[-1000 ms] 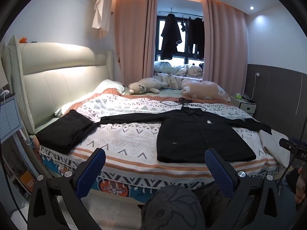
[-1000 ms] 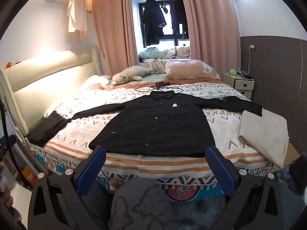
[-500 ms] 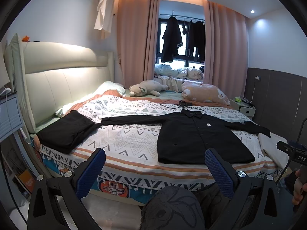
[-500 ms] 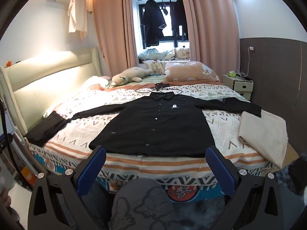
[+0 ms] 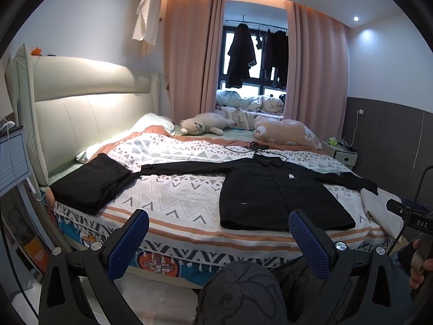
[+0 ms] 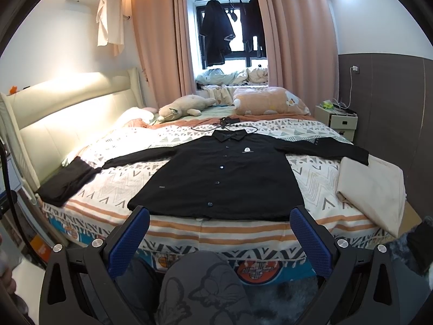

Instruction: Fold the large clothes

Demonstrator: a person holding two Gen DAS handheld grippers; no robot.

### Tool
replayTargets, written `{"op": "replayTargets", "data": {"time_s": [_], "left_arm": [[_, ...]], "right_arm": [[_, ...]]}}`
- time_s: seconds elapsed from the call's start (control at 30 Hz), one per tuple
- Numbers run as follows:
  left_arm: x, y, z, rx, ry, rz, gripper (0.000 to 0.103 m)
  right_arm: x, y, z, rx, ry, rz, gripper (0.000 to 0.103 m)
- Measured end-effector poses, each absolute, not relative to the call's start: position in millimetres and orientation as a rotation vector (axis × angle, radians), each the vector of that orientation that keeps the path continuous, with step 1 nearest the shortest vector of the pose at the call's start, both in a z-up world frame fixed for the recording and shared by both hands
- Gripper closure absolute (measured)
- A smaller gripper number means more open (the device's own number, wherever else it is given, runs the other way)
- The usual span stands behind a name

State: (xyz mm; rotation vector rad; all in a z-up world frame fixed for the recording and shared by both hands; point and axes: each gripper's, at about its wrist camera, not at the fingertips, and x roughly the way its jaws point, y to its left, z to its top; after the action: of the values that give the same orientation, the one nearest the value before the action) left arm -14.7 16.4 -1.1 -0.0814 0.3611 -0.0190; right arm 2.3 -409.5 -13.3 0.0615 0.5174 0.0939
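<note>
Shirt [image 6: 216, 178] is lying buttoned and spread flat on the bed [image 6: 243, 233], sleeves outstretched for folding; left gripper [image 5: 218, 230] and right gripper [image 6: 219, 227] are hovering short of it, jaws apart, holding nothing.

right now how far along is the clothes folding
Done: a folded black garment and a folded cream one lie at the bed's ends. In hand: nothing; left gripper and right gripper are open. Left: the black shirt lies flat, sleeves out.
</note>
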Motion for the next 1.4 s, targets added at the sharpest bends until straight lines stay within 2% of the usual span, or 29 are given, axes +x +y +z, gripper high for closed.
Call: {"op": "replayTargets", "data": {"time_s": [1.4], "left_arm": [[3,31,-10,-0.079,0.381,0.004,0.000]], "right_arm": [[24,-402,-10,0.038,0.527,0.082,0.000]]}}
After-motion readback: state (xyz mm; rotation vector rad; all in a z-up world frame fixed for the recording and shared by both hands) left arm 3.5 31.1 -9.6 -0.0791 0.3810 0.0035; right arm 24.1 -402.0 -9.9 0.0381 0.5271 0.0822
